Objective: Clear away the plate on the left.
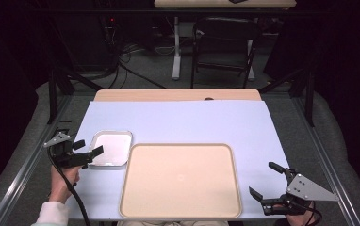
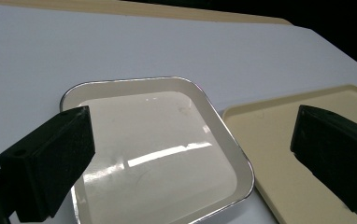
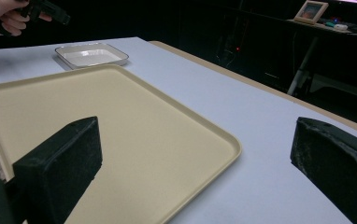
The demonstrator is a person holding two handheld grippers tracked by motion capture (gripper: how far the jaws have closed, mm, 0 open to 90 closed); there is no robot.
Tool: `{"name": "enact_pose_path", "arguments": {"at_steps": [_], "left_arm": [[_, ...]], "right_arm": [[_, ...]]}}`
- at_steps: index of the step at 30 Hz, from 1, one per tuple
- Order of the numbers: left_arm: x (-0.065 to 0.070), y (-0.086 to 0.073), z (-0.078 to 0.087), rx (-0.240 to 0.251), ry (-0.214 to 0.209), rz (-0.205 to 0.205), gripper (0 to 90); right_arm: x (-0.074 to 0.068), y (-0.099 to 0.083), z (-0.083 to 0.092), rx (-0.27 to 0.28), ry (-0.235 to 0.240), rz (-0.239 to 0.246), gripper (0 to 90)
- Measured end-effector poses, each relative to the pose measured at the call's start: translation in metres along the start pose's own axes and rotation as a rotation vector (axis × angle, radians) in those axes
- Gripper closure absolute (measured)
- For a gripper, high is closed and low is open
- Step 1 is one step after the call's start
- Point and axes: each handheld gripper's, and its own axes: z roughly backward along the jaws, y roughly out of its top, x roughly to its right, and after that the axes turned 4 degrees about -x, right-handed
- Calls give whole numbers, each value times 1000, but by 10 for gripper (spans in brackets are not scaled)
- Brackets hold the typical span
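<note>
High view: two open hand-held grippers over a pale blue surface (image 1: 183, 122), both holding nothing.

The left hand-held gripper (image 1: 87, 149) hovers at the left rim of a small square white dish with a silvery metal edge (image 1: 110, 149), its jaws spread wide and pointing across the dish. That dish sits just left of a large beige rectangular plastic tray (image 1: 180, 181), nearly touching its upper left corner. The right hand-held gripper (image 1: 265, 180) sits off the tray's lower right corner, jaws wide apart, above bare surface.
</note>
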Motion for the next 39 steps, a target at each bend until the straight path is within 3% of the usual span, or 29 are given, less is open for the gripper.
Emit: {"name": "enact_pose_path", "arguments": {"at_steps": [12, 15, 22, 30, 39], "left_arm": [[-19, 1, -10, -25, 54, 41, 45], [-24, 1, -14, -42, 84, 51, 74], [-32, -1, -19, -73, 130, 91, 210], [-41, -6, -25, -94, 147, 135, 337], [-51, -13, -35, -151, 190, 181, 485]], "right_arm": [[0, 0, 0, -7, 2, 1, 22], [0, 0, -1, -9, 2, 1, 24], [-1, 0, -1, -12, 2, 1, 35], [0, 0, -1, -11, 2, 4, 36], [-1, 0, -1, -12, 3, 4, 37]]}}
